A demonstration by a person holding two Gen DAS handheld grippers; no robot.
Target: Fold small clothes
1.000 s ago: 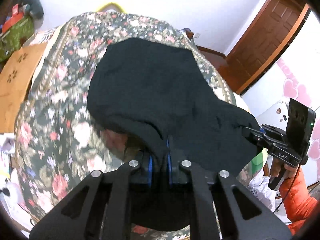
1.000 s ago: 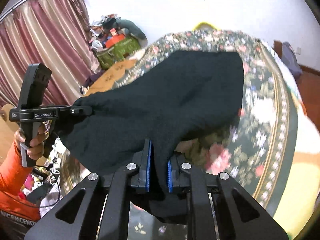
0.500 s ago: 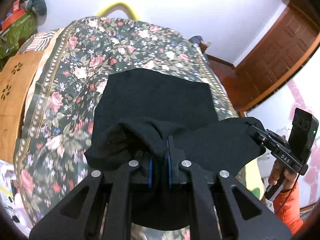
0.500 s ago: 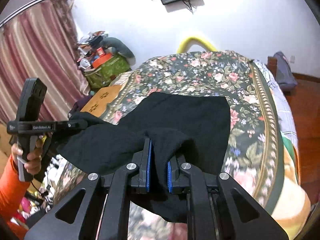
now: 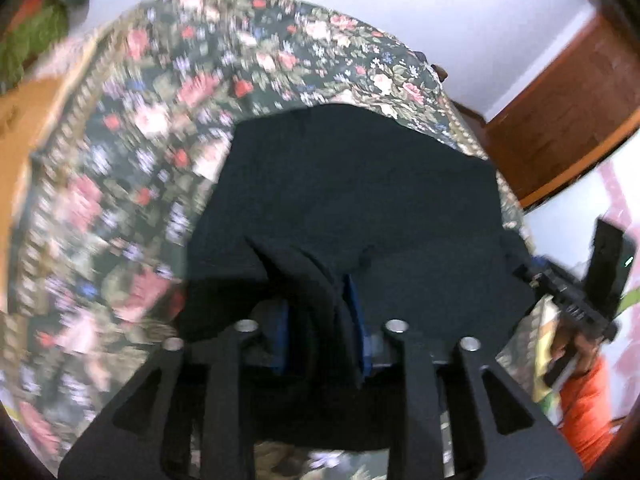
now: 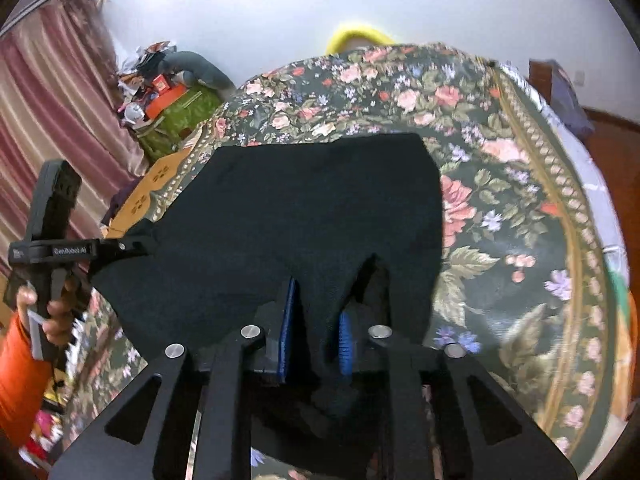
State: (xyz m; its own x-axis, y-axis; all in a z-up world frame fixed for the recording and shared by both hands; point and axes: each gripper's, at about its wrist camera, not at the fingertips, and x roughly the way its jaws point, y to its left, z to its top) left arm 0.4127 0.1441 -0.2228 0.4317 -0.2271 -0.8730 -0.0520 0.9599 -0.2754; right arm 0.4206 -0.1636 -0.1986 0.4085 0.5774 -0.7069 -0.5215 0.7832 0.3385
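The flowered bed carries the black garment, its far part spread flat and its near edge bunched up toward me. It looks light, limp and unlikely to slip, best taken at the corners. My left gripper and right gripper have just been opening their jaws, cloth hanging loose between.

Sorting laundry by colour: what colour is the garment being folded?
Plain black garment, clearest in the right wrist view.

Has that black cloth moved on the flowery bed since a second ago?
Yes. The black cloth has come down from the air to lie flat on the floral bedspread; both grippers' jaws have just been opening, cloth between them.
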